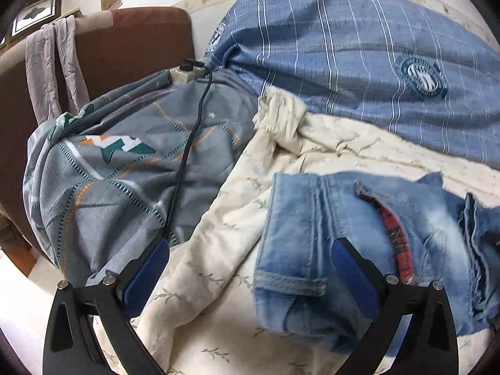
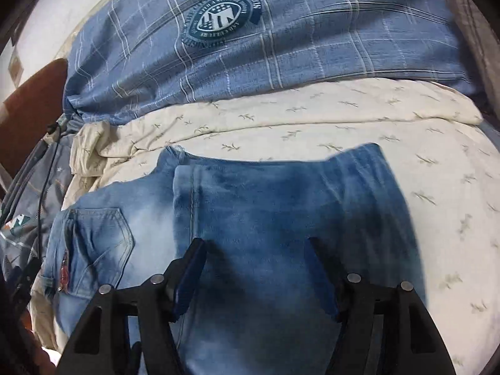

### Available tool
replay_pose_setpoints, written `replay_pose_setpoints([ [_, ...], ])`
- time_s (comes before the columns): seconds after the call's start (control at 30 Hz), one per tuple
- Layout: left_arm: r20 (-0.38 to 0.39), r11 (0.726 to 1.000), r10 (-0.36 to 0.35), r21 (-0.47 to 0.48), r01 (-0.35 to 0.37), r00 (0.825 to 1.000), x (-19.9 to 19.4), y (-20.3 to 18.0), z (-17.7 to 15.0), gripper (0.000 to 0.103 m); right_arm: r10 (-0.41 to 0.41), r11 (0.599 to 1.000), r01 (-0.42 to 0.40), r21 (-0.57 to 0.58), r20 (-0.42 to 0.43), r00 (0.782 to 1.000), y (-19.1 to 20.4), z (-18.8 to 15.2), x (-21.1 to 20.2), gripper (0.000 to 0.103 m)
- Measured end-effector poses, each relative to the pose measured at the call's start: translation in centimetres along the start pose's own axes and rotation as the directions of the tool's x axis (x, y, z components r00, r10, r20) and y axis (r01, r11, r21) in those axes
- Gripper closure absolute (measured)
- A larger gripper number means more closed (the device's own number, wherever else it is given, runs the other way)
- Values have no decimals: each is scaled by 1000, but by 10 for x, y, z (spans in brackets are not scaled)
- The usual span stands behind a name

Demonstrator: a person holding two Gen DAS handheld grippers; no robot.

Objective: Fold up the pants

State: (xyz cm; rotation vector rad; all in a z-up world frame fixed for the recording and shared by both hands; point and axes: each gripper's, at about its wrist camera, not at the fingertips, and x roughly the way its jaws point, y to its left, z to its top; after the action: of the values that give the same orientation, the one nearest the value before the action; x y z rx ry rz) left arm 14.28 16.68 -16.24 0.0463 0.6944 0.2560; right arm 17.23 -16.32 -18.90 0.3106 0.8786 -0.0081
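Light blue washed jeans [image 1: 343,234] lie folded on a cream quilt [image 1: 218,218]; a hemmed leg end faces me and a red strip runs along a pocket. My left gripper [image 1: 250,250] is open, its fingers wide apart, with the right finger over the jeans and the left over the quilt. In the right wrist view the jeans [image 2: 265,212] fill the middle, with a back pocket [image 2: 100,237] at left. My right gripper [image 2: 254,250] is open just above the denim, holding nothing.
A blue striped pillow [image 1: 359,47] with a round badge lies behind the jeans; it also shows in the right wrist view [image 2: 250,47]. A grey patterned sheet [image 1: 118,162] with a black cable [image 1: 190,131] and power strip [image 1: 186,73] lies at left. A brown headboard [image 1: 125,40] carries draped cloth.
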Motion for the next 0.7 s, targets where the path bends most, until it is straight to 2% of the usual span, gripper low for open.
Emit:
replay_pose_setpoints([
  [0.07,-8,1000,2,7,-2,1000,1,2,-2,0,50,998,-51,24,39,998,-4,-6,-19,35],
  [0.2,-9,1000,14,-10,-14,1000,-1,15,-6,0,121,993,-119,-19,120,985,-1,-18,-57,35],
  [0.27,-27,999,-2,-41,1,1000,0,25,-8,0,167,986,-164,-34,132,977,3,-27,-70,35],
  [0.47,-71,993,-45,-108,37,996,1,48,-15,0,294,950,-277,-144,116,949,37,-60,-93,35],
  [0.6,-68,993,-40,-111,32,997,1,55,-17,0,324,930,-300,-211,84,943,65,-78,-89,35],
  [0.7,-63,995,-34,-91,28,997,0,55,-18,0,317,925,-296,-238,53,947,80,-84,-78,35],
])
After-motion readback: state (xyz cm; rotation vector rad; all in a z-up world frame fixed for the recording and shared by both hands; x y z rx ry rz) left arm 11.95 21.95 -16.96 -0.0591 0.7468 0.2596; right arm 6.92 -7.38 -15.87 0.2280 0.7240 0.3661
